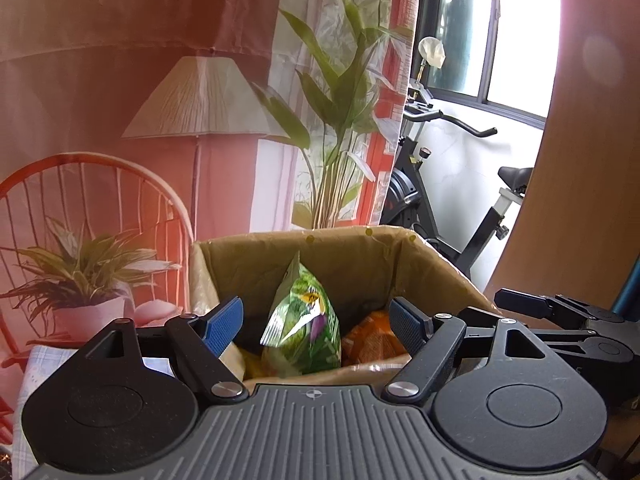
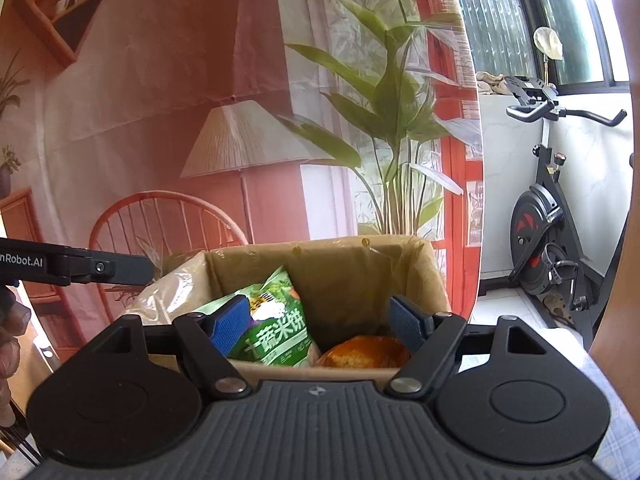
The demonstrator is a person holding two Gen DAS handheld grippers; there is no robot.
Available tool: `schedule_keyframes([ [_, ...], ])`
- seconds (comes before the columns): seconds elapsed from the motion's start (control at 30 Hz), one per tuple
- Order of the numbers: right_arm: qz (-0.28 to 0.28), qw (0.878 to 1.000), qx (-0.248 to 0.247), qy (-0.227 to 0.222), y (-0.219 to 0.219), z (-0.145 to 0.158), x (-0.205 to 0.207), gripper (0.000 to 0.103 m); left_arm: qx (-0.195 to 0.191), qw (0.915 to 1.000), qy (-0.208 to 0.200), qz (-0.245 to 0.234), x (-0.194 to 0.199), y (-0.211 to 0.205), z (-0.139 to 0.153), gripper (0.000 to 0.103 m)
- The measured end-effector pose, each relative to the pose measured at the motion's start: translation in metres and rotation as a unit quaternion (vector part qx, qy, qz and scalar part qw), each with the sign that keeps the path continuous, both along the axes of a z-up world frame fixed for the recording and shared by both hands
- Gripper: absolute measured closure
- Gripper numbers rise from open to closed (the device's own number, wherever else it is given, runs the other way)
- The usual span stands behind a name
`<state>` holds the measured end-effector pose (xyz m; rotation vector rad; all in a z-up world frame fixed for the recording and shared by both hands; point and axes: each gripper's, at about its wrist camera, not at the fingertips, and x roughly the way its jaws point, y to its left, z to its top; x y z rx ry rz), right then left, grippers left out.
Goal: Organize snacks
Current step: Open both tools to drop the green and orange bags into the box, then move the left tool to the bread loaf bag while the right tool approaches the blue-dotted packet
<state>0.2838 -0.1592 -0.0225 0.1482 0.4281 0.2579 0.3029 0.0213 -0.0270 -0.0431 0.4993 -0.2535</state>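
Left claw [image 1: 316, 320], pads apart, faces the boxed green snack bag [image 1: 304, 328].

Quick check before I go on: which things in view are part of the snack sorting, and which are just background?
Part of the job:
- cardboard box
- green snack bag, standing in the box
- orange snack bag, lying in the box beside it
- left tool, open
- right tool, open

Background:
- exercise bike
- printed backdrop cloth
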Motion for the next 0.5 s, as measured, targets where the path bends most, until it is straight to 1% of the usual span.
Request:
schedule_keyframes([
  [0.13,-0.004,1.000,0.023,0.009,-0.001,-0.005,-0.023,0.024,-0.003,1.0000,0.008,0.001,-0.023,0.014,-0.002,0.021],
  [0.23,-0.002,0.999,0.028,0.020,0.002,-0.013,-0.041,0.024,-0.006,0.9999,0.013,0.005,-0.040,0.024,-0.011,0.021],
  [0.4,0.009,0.998,0.027,0.048,0.015,-0.037,-0.064,0.024,-0.006,0.9995,0.025,0.016,-0.066,0.032,-0.038,0.021],
  [0.5,0.020,0.997,0.018,0.070,0.027,-0.056,-0.073,0.024,-0.009,0.9988,0.045,0.020,-0.073,0.034,-0.057,0.021],
])
